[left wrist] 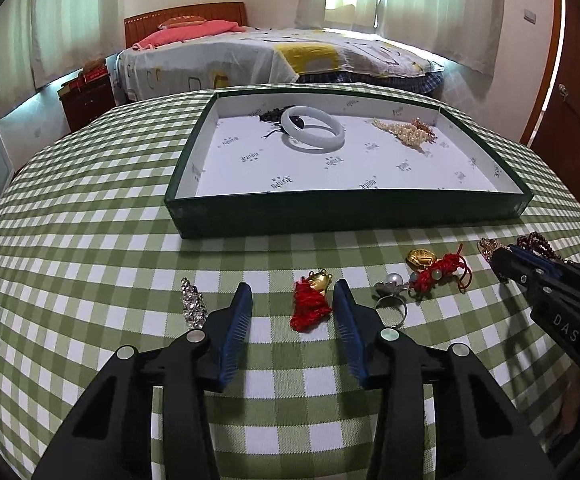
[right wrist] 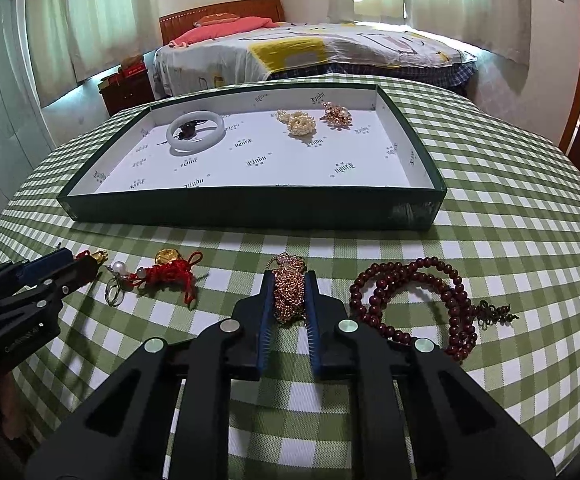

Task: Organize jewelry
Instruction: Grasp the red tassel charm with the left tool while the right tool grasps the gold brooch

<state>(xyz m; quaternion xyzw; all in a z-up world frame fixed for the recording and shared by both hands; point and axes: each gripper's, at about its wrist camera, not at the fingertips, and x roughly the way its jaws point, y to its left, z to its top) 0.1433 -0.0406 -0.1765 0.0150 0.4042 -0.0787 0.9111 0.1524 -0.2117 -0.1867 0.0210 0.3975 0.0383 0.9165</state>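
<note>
A checked bench (right wrist: 510,184) is carrying a green tray (right wrist: 249,208) toward its far edge, already holding a white bangle (right wrist: 195,131). Near the front edge, the right gripper (right wrist: 288,280) is pinching a gold chain (right wrist: 287,294) between its fingers, while the left gripper (left wrist: 293,294), fingers spread, is straddling a red tassel charm (left wrist: 310,306).

Left gripper (left wrist: 293,292) black with blue ribbed pads, silver round screws, right gripper (right wrist: 288,280) alike, "DAS" lettering
</note>
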